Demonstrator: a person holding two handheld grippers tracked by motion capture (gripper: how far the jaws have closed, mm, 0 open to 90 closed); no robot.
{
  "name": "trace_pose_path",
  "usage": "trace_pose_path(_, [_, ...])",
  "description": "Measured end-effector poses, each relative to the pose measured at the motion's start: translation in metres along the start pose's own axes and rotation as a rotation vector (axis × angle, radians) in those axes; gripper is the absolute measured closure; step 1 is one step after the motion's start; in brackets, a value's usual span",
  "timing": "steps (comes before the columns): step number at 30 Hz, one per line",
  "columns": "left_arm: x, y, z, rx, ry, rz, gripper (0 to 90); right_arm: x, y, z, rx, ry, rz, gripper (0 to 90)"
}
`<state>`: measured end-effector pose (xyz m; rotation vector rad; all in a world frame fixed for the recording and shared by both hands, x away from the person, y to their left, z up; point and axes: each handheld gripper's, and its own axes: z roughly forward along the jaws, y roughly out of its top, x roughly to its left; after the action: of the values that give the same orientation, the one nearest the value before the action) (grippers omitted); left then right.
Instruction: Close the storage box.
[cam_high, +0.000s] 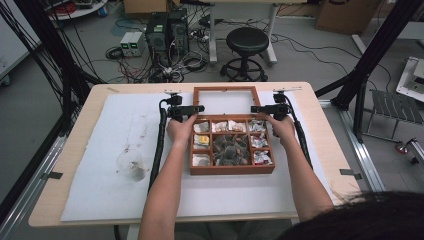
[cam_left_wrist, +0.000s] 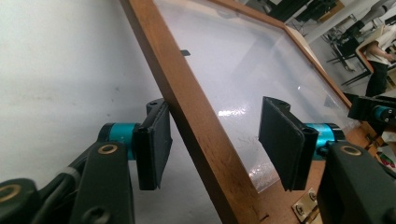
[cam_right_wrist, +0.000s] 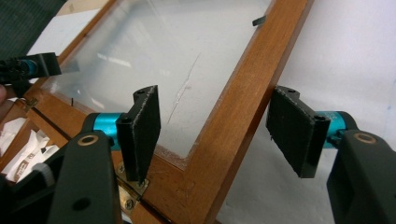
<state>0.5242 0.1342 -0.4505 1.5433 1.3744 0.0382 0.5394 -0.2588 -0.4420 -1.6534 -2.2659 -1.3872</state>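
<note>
Straddling the side rails of the glazed lid (cam_high: 226, 101), the left tongs (cam_left_wrist: 212, 137) and right tongs (cam_right_wrist: 219, 135) stood wide, gripping nothing. The lid lay flat behind the wooden box (cam_high: 231, 170) on the worktop (cam_high: 60, 165). Judged step: lid closing; next, both tongs must clamp their rails.

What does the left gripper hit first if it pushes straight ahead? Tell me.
Probably the wooden side rail of the lid: the left gripper already straddles it, open, one jaw outside, one over the clear pane. Depth is uncertain.
</note>
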Motion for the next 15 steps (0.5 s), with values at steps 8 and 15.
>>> trace_pose_path(8, [-0.012, 0.007, -0.011, -0.069, 0.002, 0.078, 48.6, 0.011, 0.005, -0.011, -0.072, -0.029, -0.066, 42.3])
trace_pose_path(15, [-0.028, 0.010, -0.021, -0.084, 0.053, 0.193, 48.6, 0.028, 0.008, -0.022, -0.094, -0.120, -0.208, 45.7])
